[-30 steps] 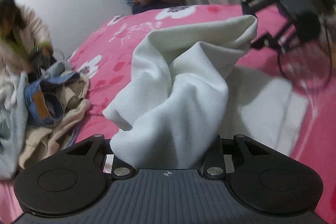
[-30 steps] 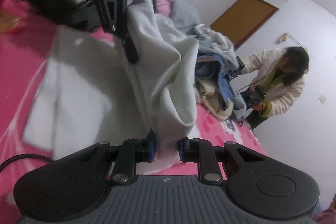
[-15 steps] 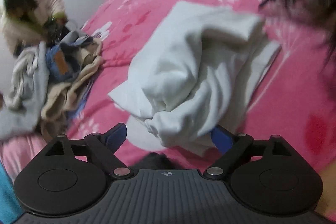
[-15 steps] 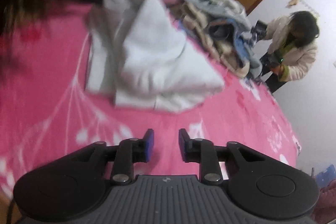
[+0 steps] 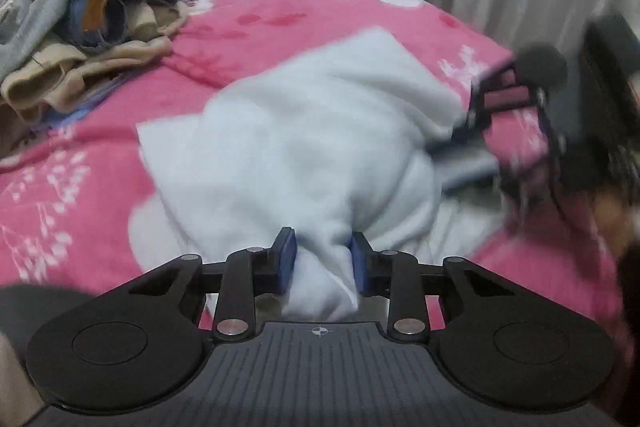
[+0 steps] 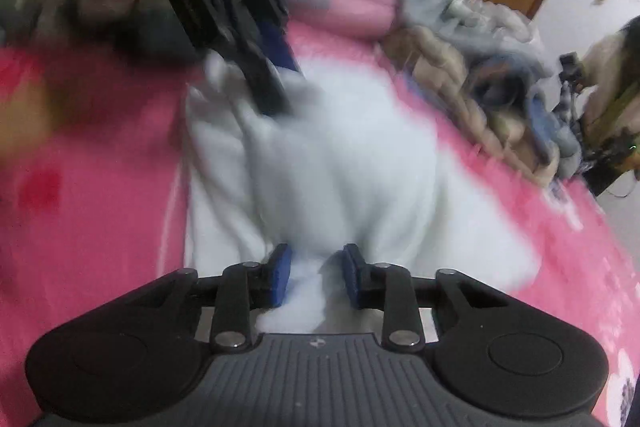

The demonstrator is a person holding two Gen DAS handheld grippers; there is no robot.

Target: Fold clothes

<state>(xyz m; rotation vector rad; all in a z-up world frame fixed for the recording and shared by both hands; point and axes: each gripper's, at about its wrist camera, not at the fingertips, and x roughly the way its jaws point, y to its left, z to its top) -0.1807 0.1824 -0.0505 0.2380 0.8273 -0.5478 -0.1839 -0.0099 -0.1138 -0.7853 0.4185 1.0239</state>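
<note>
Here both closing grippers, left gripper (image 5: 323, 259) and right gripper (image 6: 316, 275), pinch the white garment (image 5: 304, 147).

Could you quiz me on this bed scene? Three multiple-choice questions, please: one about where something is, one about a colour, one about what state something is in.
1. Where is the heap of unfolded clothes in the left wrist view?
A. Upper left, on the bed
B. On the floor
C. Hanging on the curtain

2. What colour is the bedspread?
A. Green
B. Pink with white flowers
C. Plain grey

3. What lies between the left gripper fingers?
A. Nothing
B. A book
C. A bunch of the white garment

Answers: 1 A, the heap sits on the bed's far left corner. 2 B, white flower prints show on pink. 3 C, white cloth fills the gap as the jaws are closing.
</note>
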